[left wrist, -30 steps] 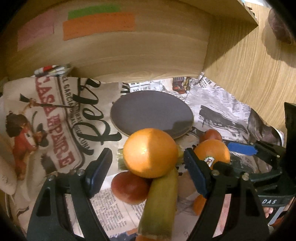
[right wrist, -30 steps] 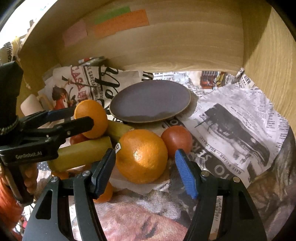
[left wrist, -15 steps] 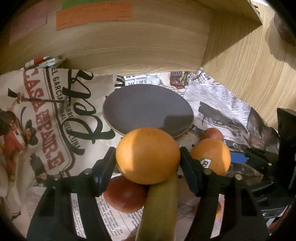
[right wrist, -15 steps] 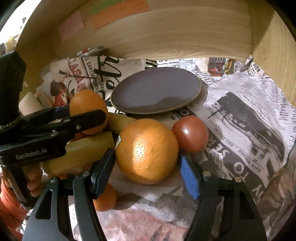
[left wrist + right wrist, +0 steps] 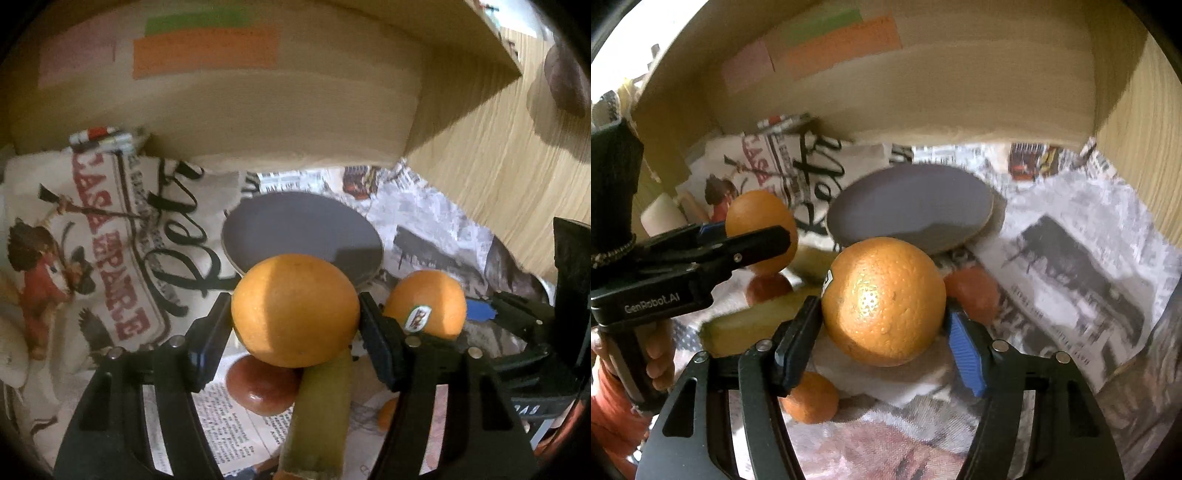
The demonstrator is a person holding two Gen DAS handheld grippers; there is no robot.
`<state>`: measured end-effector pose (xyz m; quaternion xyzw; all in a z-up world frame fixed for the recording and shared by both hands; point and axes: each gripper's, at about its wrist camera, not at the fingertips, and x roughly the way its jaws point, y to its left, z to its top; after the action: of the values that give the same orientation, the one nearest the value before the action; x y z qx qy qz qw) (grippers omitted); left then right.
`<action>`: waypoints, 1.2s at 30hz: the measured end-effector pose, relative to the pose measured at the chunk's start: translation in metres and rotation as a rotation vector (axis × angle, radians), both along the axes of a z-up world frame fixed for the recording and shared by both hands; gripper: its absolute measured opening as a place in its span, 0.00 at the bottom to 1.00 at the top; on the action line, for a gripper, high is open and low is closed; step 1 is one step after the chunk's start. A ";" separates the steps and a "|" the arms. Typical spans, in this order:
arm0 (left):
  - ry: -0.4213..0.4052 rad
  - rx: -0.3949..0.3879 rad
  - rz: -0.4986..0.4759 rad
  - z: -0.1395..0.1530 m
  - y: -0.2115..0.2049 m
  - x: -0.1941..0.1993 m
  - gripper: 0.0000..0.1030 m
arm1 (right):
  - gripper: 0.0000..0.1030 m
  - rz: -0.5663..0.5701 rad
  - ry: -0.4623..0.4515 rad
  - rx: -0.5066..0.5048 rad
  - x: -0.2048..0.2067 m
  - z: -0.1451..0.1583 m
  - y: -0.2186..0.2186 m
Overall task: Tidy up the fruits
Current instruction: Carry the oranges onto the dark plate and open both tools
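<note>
Right tool (image 5: 884, 325) grips orange (image 5: 882, 301) — plate (image 5: 908, 203) behind.

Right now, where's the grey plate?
The grey plate lies flat on the newspaper, centre of both wrist views, just beyond the two held oranges, before the wooden back wall.

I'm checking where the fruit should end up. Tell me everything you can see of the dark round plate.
The plate is round, shallow and matte grey-purple with a thin paler rim, seemingly ceramic. It lies flat and bare on the newspaper below the wooden shelf wall. Two oranges held in tongs hide its near edge; whether they touch it cannot be told.
</note>
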<state>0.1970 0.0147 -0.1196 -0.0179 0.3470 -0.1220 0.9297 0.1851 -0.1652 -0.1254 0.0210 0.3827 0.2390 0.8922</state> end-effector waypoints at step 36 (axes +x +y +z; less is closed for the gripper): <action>0.006 0.070 0.088 0.028 0.009 0.120 0.65 | 0.62 0.031 -0.113 -0.135 0.135 0.036 0.013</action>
<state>0.3167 0.0235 -0.0917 -0.0011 0.3527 -0.0687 0.9332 0.3197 -0.1527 -0.0892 -0.0585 0.3471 0.2272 0.9080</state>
